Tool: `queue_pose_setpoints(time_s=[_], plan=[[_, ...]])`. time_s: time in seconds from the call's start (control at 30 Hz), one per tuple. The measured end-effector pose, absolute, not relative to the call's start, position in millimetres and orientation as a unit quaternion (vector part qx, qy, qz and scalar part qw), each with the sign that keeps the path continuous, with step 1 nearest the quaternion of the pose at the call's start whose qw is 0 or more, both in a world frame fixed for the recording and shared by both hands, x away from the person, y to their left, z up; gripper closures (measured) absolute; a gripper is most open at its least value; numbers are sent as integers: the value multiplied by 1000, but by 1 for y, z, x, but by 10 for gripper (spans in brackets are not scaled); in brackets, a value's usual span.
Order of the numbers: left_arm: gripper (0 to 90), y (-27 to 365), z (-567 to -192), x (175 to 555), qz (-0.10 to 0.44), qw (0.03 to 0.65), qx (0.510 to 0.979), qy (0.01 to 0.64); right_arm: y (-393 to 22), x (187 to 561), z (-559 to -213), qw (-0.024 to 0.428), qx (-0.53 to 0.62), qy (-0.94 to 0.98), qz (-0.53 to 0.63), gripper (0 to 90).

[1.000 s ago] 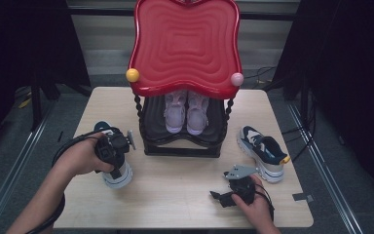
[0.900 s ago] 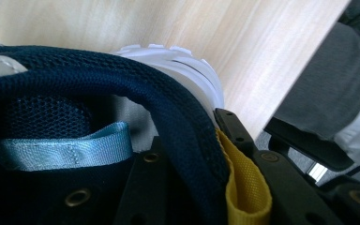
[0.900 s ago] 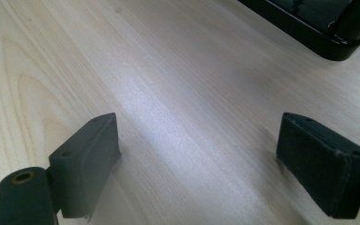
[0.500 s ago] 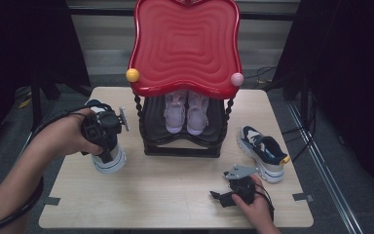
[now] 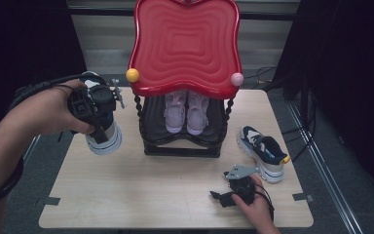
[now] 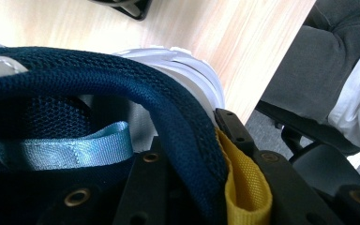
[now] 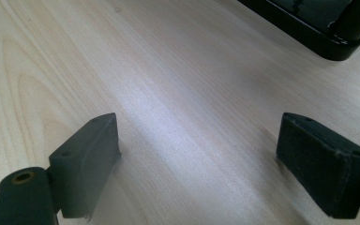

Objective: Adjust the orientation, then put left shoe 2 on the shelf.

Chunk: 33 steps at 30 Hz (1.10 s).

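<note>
Sneaker (image 5: 102, 136) hangs off my left claw (image 5: 95, 114), pinched by its heel collar and clear of the counter (image 5: 126, 195) beside the red rack (image 5: 185, 44); my right claw (image 5: 231, 192) rests wide, empty.

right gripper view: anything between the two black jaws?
No. The right gripper has its black jaws spread wide apart over the bare light wooden table, with nothing between the pads.
</note>
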<state>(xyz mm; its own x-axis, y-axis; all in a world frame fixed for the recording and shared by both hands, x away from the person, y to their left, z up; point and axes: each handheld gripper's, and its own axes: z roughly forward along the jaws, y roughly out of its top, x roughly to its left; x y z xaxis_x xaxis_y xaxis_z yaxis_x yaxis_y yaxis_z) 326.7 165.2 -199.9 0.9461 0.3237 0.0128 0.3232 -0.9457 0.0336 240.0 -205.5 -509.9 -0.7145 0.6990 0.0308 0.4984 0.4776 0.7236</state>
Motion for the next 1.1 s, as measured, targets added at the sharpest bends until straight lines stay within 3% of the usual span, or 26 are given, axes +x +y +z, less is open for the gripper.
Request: queue_pose_setpoints(time_s=[1.1], plan=[[740,130,-85,312,94,22,990,106,-206,240,-510,134,353,849,370,131]])
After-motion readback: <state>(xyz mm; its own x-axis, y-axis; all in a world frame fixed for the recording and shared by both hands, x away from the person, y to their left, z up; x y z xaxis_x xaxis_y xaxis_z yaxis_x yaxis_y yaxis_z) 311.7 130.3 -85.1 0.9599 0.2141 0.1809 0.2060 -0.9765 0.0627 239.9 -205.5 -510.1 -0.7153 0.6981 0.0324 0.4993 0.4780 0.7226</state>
